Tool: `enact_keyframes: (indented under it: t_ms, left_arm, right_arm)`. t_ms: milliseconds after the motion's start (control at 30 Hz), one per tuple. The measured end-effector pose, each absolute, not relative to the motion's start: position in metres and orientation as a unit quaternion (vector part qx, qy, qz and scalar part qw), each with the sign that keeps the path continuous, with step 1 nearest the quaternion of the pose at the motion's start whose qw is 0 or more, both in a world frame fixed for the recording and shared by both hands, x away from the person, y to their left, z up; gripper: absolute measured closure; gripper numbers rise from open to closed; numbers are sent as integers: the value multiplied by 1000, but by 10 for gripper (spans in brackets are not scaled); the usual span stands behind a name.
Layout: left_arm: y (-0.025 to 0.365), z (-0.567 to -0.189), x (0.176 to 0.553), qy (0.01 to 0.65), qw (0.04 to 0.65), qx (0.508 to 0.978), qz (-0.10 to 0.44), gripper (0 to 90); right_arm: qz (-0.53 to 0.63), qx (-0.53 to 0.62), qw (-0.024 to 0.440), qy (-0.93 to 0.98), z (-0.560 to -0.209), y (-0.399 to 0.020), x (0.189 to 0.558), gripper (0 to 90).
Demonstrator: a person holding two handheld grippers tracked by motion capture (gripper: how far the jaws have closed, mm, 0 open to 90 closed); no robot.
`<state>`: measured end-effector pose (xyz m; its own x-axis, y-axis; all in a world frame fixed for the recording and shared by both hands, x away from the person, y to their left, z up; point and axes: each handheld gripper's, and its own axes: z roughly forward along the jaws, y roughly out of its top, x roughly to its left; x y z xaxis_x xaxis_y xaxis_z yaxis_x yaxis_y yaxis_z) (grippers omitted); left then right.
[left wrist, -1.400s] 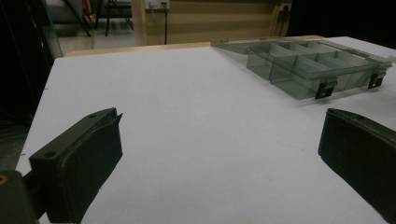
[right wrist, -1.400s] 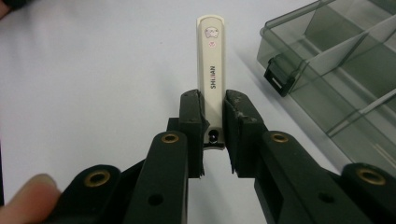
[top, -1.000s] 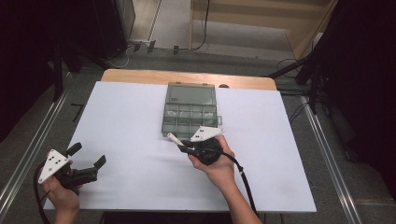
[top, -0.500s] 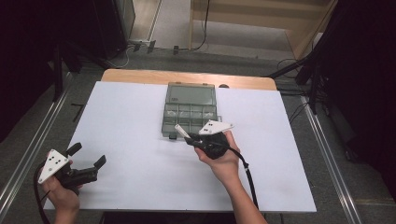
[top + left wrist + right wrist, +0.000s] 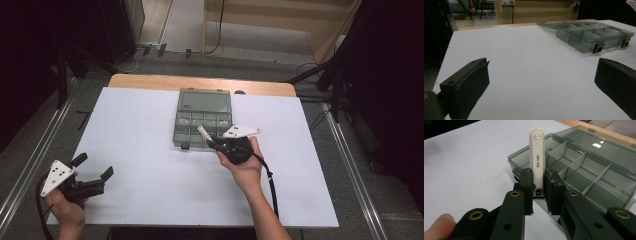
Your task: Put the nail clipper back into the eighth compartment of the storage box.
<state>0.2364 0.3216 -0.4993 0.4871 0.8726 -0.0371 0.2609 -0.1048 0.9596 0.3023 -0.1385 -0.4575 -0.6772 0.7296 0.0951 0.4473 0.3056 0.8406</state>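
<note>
A smoky-grey clear compartment box (image 5: 202,120) lies open at the far middle of the white table top (image 5: 140,130); its dividers show in the right gripper view (image 5: 594,170) and it stands off to the right in the left gripper view (image 5: 589,35). My right gripper (image 5: 212,142) hovers at the box's near edge, shut on a slim white clipper-like piece (image 5: 204,133). That piece (image 5: 537,157) sticks out past the jaws of the right gripper (image 5: 538,187) and over the box's front wall. My left gripper (image 5: 94,166) rests at the near left corner, open (image 5: 541,82), with nothing between its jaws.
Two black latches (image 5: 598,48) hang on the box's front wall. A wooden strip (image 5: 200,82) edges the table's far side. Metal rails (image 5: 350,165) run along both sides. A black cable (image 5: 270,185) trails from the right gripper down the forearm.
My right gripper has carried the white piece to the right and farther away, up to the box's near edge. The left gripper has stayed where it was.
</note>
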Motion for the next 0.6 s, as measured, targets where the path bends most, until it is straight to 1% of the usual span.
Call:
enact_keyframes:
  t_ms: [600]
  left_arm:
    - [322,-499,236,414,525,684,291,0]
  right_arm:
    - [452,422,167,768,-469,-168,318,790]
